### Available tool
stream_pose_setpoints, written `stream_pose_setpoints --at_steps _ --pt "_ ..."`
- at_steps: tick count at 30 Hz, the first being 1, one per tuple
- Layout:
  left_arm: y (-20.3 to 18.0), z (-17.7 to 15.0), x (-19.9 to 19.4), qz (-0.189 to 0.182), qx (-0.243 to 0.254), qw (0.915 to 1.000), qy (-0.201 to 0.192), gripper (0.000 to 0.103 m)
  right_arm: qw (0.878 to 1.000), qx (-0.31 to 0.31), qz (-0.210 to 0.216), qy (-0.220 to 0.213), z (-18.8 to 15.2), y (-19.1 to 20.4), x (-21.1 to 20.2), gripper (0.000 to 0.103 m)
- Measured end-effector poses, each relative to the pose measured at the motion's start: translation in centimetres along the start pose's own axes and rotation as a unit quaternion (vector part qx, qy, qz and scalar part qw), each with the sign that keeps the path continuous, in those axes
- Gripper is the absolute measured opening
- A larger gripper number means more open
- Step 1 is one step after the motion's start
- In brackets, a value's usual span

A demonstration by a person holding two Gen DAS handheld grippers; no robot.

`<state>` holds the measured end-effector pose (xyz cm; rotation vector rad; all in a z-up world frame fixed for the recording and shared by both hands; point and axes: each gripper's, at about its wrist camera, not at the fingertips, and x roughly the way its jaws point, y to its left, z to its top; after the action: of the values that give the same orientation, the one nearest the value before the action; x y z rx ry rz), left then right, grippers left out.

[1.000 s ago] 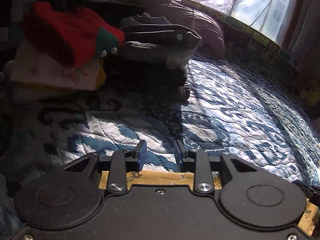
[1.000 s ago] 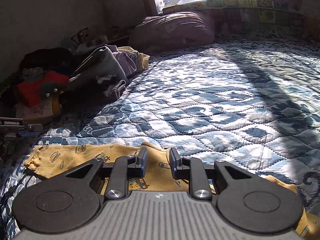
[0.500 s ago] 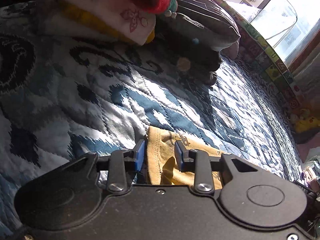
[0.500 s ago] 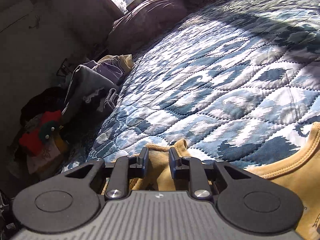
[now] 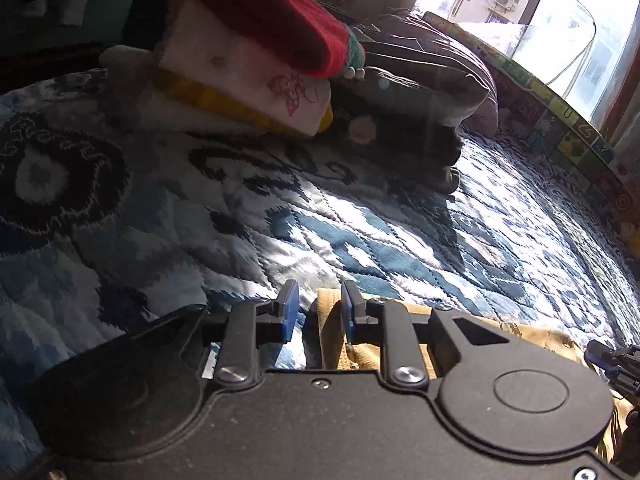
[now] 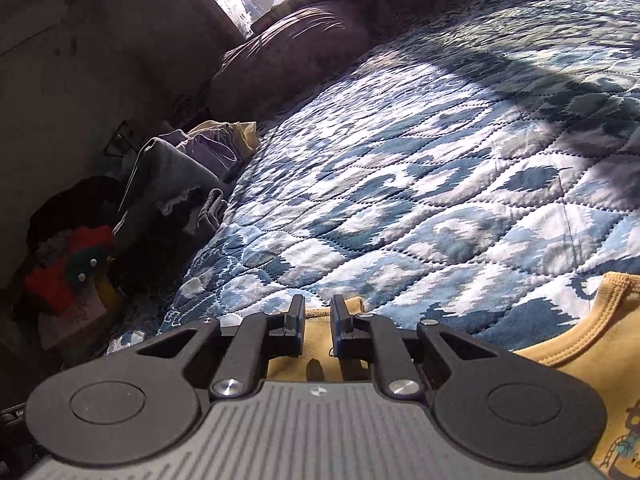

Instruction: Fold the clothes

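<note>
Down at the near edge of the bed, the left gripper [image 5: 315, 308] has its blue-padded jaws parted with a bunched fold of the yellow garment [image 5: 332, 334] standing between them; the fold lies against the right pad, and I cannot tell whether the left pad touches it. The right gripper [image 6: 317, 316] likewise straddles a ribbed edge of the yellow garment [image 6: 592, 344], jaws narrowly apart, and whether they nip it I cannot tell. The garment lies flat on the quilt, its length running sideways from one gripper to the other, a small printed figure on the part at the right. Beyond it stretches the blue and white quilt [image 6: 420, 184], sunlit in patches. Further along the left side sit piles of clothes: a red knit [image 5: 280, 20] on a white folded piece [image 5: 240, 76], then grey folded garments [image 5: 420, 92]. At the far end lie a dark pillow [image 6: 296, 60] and a bright window [image 5: 540, 12].
</note>
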<state>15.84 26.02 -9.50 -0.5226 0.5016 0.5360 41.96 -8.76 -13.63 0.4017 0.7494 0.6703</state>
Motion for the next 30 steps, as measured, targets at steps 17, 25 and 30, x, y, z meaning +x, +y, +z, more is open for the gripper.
stream_pose_setpoints --at_steps 17,25,30 --pt "-5.3 -2.4 0.8 -0.086 0.200 0.9750 0.046 0.034 0.980 -0.199 0.028 0.010 -3.0 8.2 -1.9 0.028" --pt "-5.5 -2.2 0.0 -0.138 0.164 0.9764 0.028 0.042 0.972 -0.231 0.024 0.027 -8.0 10.9 -4.2 0.037" --pt "-9.1 -2.3 -0.5 -0.218 0.140 0.9654 0.028 0.043 0.988 -0.152 -0.019 -0.004 -8.4 8.5 -8.7 0.039"
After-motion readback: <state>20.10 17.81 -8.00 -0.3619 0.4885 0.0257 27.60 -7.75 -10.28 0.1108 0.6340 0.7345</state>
